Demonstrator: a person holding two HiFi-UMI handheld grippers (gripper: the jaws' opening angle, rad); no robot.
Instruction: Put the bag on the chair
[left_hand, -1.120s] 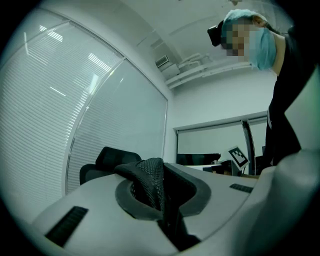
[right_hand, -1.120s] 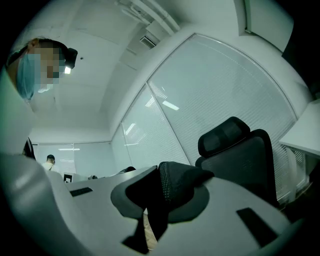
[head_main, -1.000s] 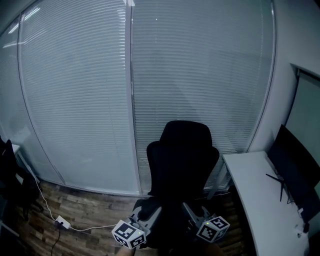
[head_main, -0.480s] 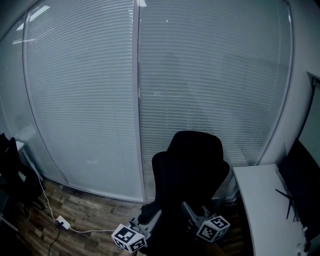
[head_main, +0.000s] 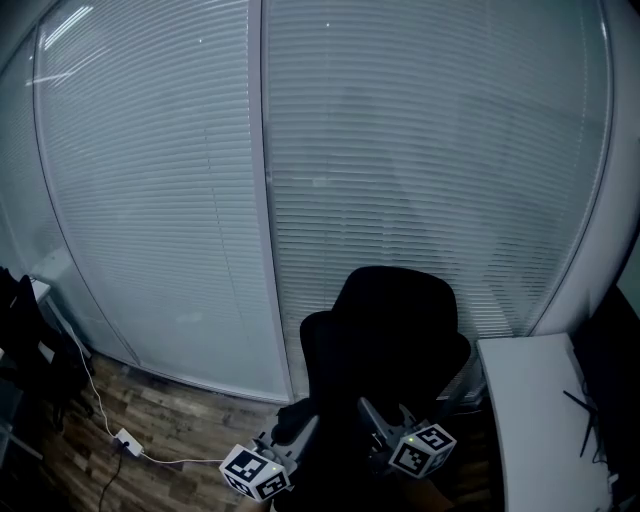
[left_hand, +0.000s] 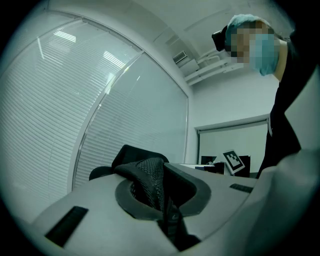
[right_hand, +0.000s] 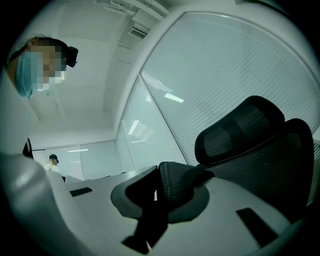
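The left hand-held gripper (left_hand: 161, 199) and right hand-held gripper (right_hand: 154, 197) are each clamping the bag's (left_hand: 148, 177) black mesh at lower centre, just before the chair (head_main: 385, 340). With such thin pinches, the fabric may be slipping free, dropping the bag short of the seat.

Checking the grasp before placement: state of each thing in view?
left hand-held gripper, shut on bag
right hand-held gripper, shut on bag
bag, held by both hand-held grippers, in front of chair
chair, upright, seat hidden in dark
blinds, lowered, slats closed
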